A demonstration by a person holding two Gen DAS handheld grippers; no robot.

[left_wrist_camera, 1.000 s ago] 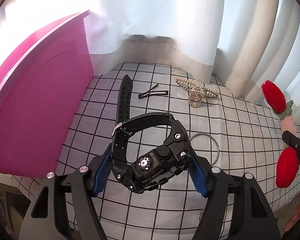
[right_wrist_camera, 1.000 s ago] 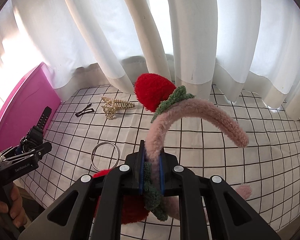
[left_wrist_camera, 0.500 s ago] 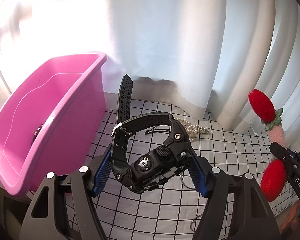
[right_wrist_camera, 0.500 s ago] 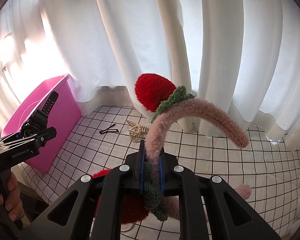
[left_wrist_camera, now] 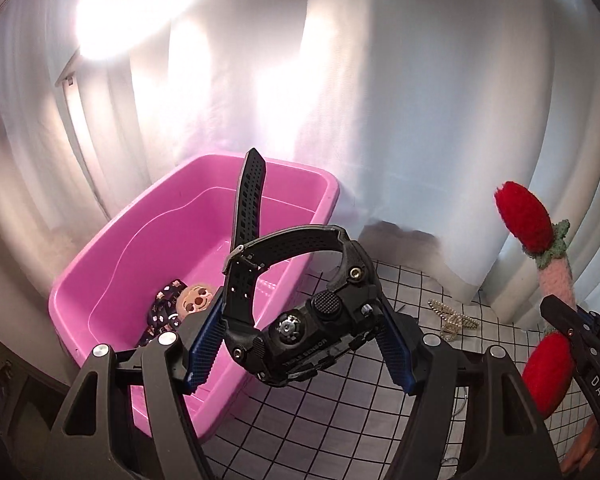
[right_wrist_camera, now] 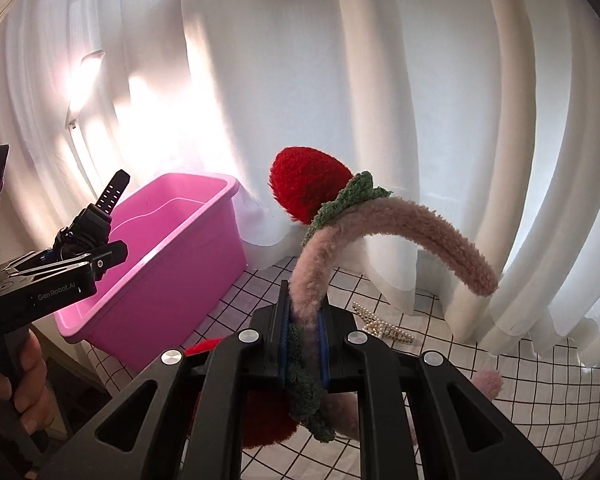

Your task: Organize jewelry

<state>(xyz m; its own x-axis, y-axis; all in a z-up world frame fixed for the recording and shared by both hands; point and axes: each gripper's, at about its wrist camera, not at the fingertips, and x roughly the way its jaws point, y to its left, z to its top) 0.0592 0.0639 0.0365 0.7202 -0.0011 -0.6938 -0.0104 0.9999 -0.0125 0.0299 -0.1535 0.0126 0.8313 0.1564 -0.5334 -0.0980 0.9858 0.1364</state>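
Observation:
My left gripper (left_wrist_camera: 300, 344) is shut on a black sports watch (left_wrist_camera: 312, 328), held in the air beside the right wall of the pink tub (left_wrist_camera: 112, 248). One strap sticks up over the tub. It also shows in the right wrist view (right_wrist_camera: 86, 228). My right gripper (right_wrist_camera: 304, 344) is shut on a fuzzy pink headband (right_wrist_camera: 400, 224) with red strawberries, held above the checked cloth (right_wrist_camera: 540, 364). The headband shows at the right of the left wrist view (left_wrist_camera: 552, 280). The tub (right_wrist_camera: 172, 256) holds a dark patterned scrunchie (left_wrist_camera: 164, 308) and a round face ornament (left_wrist_camera: 196, 298).
A pearl hair claw (left_wrist_camera: 452, 318) lies on the checked cloth near the curtain; it also shows in the right wrist view (right_wrist_camera: 384, 324). White curtains (right_wrist_camera: 420, 100) hang behind everything. A hand (right_wrist_camera: 16, 384) holds the left gripper's handle.
Both grippers have risen and swung left toward the pink tub. The watch went from low over the cloth to the tub's rim height. The tub's inside has come into view.

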